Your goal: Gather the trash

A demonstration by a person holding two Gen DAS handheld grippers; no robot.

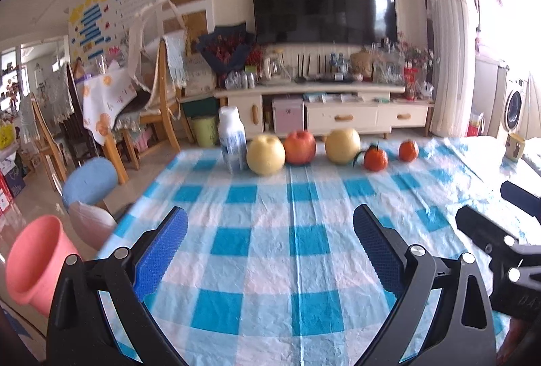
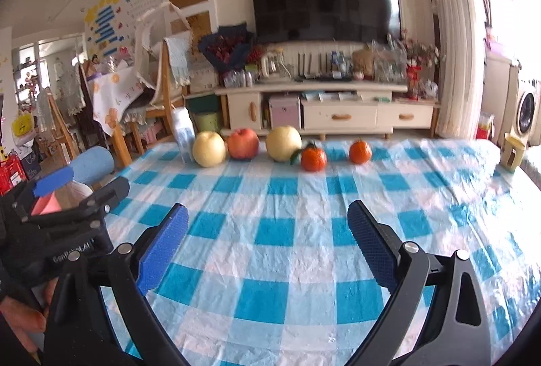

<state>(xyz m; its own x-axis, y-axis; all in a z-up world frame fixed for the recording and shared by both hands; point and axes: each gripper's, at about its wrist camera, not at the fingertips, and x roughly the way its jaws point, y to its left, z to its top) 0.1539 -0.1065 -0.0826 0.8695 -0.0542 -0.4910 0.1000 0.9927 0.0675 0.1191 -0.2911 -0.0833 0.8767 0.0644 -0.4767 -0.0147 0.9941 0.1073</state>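
Note:
A white plastic bottle (image 1: 232, 142) (image 2: 183, 133) stands upright at the far left of a row of fruit on the blue-checked tablecloth (image 1: 270, 268) (image 2: 280, 251). A pink bin (image 1: 35, 264) sits on the floor off the table's left edge; the right wrist view shows only a sliver of it. My left gripper (image 1: 270, 230) (image 2: 98, 180) is open over the near cloth, nothing between its blue pads. My right gripper (image 2: 268, 224) (image 1: 481, 202) is open beside it, also holding nothing. Both are well short of the bottle.
Along the far edge lie a pale pear (image 1: 265, 155), a red apple (image 1: 299, 146), a second pear (image 1: 342, 145) and two oranges (image 1: 375, 158). A yellow cup (image 2: 512, 151) stands far right. Stools and chairs (image 1: 89, 180) crowd the left floor.

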